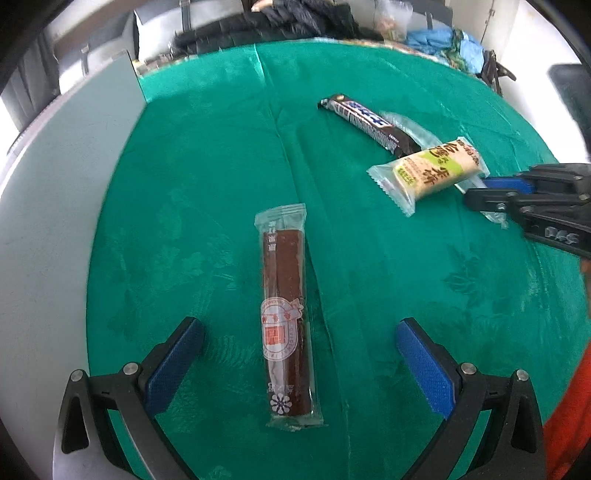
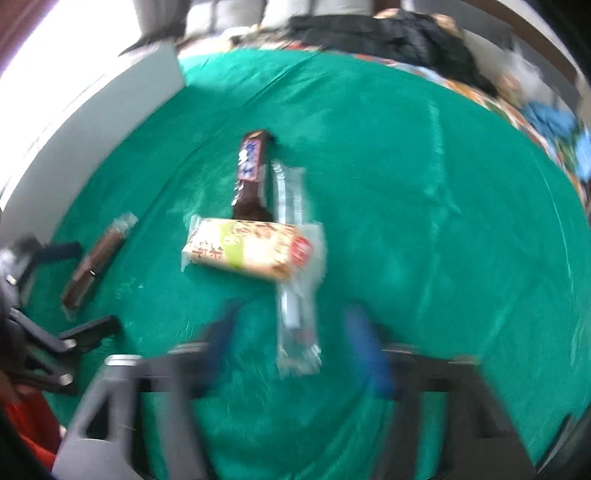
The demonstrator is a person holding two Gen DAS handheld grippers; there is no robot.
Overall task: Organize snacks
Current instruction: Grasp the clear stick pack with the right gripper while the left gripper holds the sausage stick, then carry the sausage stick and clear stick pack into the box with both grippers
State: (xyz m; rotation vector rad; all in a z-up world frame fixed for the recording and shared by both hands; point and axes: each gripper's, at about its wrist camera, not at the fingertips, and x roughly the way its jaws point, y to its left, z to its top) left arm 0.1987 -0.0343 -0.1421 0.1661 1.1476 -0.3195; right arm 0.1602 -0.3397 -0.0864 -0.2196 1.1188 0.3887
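Both pairs of jaws stand apart and hold nothing. Those of the left gripper [image 1: 299, 354] straddle the near half of a long brown snack bar [image 1: 285, 317] in a clear wrapper, which lies flat on the counter, its length running away from the camera; neither pad touches it. Those of the right gripper [image 2: 295, 350] are blurred, but the gap between them is plain, and the near end of a clear-wrapped packet [image 2: 297, 332] lies in that gap.

As for progress, nothing looks sorted yet. Four snacks are in sight. The brown bar lies alone at the left, well apart from the others. To the right, a dark chocolate bar [image 1: 365, 123], the clear packet and a rice cracker pack [image 1: 430, 173] with green and cream print lie in a loose heap: the cracker pack rests across the clear packet and touches the near end of the chocolate bar. No box or tray to receive them shows, so my guess is that the gathering or lining up is all left to do.

A green cloth [image 1: 207, 155], creased down its middle, covers most of the counter; bare grey top [image 1: 55, 221] shows at the left. Beyond the far edge lie dark clothing [image 1: 295, 18] and blue fabric [image 1: 443, 40].
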